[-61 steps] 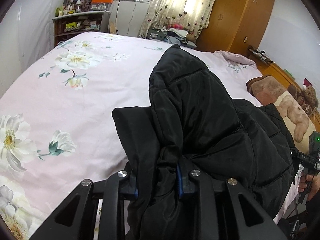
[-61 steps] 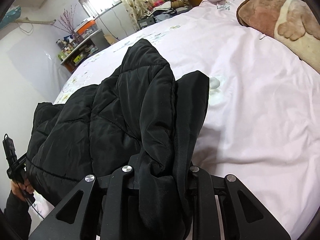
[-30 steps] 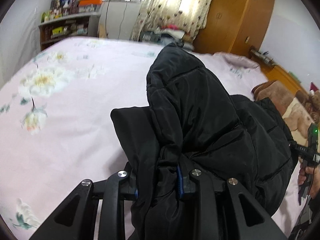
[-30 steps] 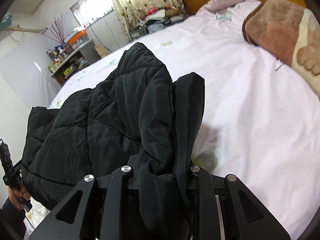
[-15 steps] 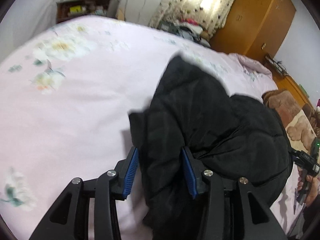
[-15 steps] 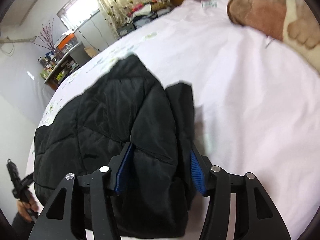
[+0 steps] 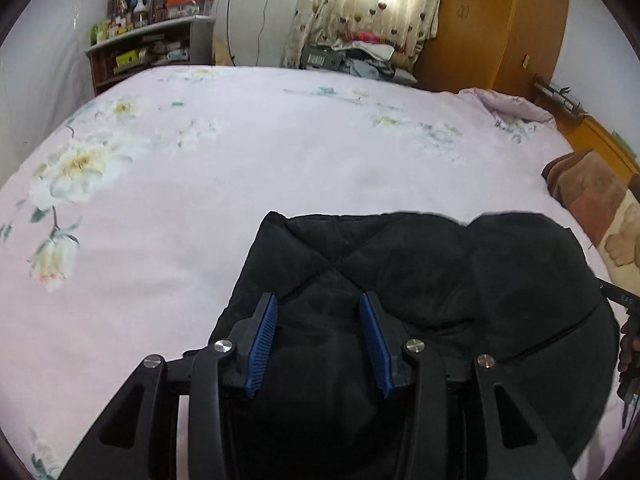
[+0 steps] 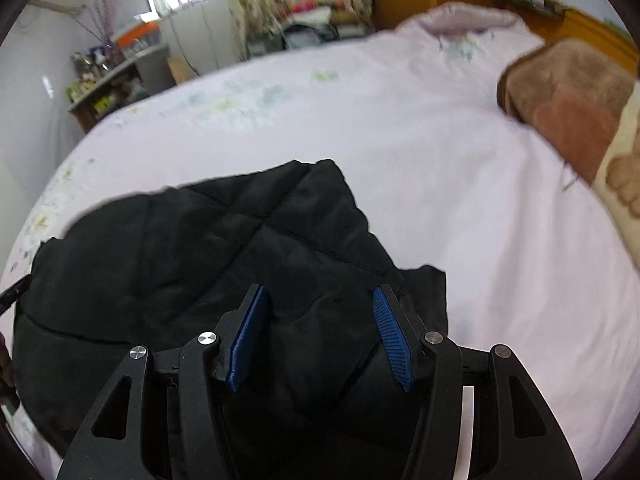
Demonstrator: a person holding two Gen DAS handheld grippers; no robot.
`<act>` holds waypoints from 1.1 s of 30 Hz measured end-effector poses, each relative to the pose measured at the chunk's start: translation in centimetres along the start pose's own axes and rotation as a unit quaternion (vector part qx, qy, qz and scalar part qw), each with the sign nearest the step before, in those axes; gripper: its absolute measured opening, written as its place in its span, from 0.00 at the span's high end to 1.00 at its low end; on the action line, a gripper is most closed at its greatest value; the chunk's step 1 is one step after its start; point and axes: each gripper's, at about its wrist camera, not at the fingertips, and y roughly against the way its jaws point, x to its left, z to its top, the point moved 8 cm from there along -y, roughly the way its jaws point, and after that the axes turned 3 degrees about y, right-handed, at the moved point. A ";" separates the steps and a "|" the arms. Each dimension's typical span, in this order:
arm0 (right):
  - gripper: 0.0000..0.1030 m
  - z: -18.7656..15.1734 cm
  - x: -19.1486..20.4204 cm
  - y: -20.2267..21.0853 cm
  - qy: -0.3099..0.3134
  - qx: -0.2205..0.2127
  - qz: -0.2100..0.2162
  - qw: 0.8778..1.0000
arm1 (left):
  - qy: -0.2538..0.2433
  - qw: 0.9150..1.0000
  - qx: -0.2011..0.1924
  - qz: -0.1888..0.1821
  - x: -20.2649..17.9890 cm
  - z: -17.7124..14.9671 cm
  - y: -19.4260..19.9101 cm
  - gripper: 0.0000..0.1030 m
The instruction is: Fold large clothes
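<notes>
A black quilted puffer jacket (image 7: 420, 280) lies folded in a low mound on the pink floral bed sheet (image 7: 200, 184), near the bed's front edge. It also shows in the right wrist view (image 8: 192, 248). My left gripper (image 7: 318, 308) is open, its blue-padded jaws apart just above the jacket's left end. My right gripper (image 8: 320, 300) is open above the jacket's right end, beside a loose flap (image 8: 424, 292). Neither holds fabric.
A brown plush blanket (image 7: 592, 196) lies on the bed's right side, also in the right wrist view (image 8: 568, 100). A cluttered shelf (image 7: 144, 48), a curtained window and a wooden wardrobe (image 7: 492, 20) stand beyond the bed. Bare sheet stretches ahead of the jacket.
Both grippers were shut on the lifted jacket; they opened and let it go. The jacket has dropped flat onto the bed, and both grippers have drawn back slightly.
</notes>
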 end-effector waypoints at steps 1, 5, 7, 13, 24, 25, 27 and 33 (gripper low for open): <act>0.46 -0.4 -0.2 -0.2 -0.004 0.000 0.003 1.000 | 0.002 1.000 -0.002 -0.003 -0.3 0.0 -0.1 0.55; 0.46 -0.7 -0.6 0.3 -0.008 -0.005 0.005 1.000 | 0.002 1.000 -0.003 -0.003 -0.6 0.3 0.4 0.55; 0.46 -0.5 -0.4 1.6 -0.011 -0.012 0.003 1.000 | -0.003 1.000 -0.008 0.000 -0.7 0.2 1.8 0.56; 0.46 -1.3 0.9 8.1 -0.002 -0.050 0.004 0.999 | -0.020 0.999 -0.040 -0.003 -1.1 -0.7 8.7 0.56; 0.46 -8.1 6.2 20.7 0.002 -0.089 0.037 0.995 | -0.014 0.999 -0.038 -0.022 -3.7 -9.2 20.5 0.52; 0.46 -8.9 6.7 21.8 -0.001 -0.094 0.041 0.995 | -0.012 0.999 -0.038 -0.031 -4.1 -10.0 21.6 0.51; 0.46 -10.4 7.6 23.6 0.000 -0.099 0.043 0.994 | -0.016 0.998 -0.041 -0.033 -4.8 -11.6 23.5 0.50; 0.46 -15.6 10.5 28.3 0.018 -0.101 0.043 0.994 | -0.031 0.998 -0.051 -0.032 -6.6 -15.8 29.1 0.41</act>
